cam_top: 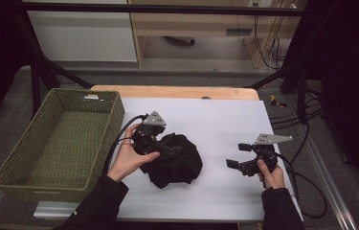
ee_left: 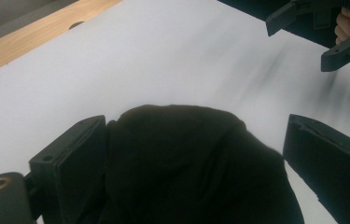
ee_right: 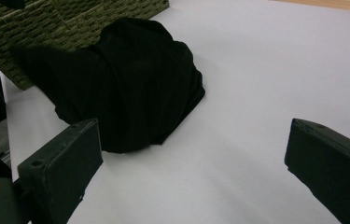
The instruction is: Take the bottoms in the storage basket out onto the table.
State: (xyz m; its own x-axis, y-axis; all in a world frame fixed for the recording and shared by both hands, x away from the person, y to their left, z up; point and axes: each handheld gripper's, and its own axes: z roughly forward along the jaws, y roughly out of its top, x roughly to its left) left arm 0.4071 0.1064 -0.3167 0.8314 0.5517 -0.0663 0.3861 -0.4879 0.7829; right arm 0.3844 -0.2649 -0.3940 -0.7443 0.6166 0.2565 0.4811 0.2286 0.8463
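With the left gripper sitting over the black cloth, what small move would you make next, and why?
Probably shut the left gripper: its jaws stand open on either side of the bunched black cloth, one already against it. The right gripper hangs open, apart from the cloth, and the green basket beside it looks like the likely destination.

I think I am in a lab or test room, not a home. My table point(cam_top: 182, 92) is plain wood with a white sheet point(cam_top: 225, 129) laid flat on top. A black metal frame point(cam_top: 167, 8) goes around it, like a stand for cameras. Many loose wires point(cam_top: 268, 48) hang down at the back near a wooden bench point(cam_top: 191, 21). The floor point(cam_top: 186, 76) is grey and bare. A green woven basket point(cam_top: 57, 139) sits at the side. I hold black claws with cables point(cam_top: 306, 191), which are test tools.
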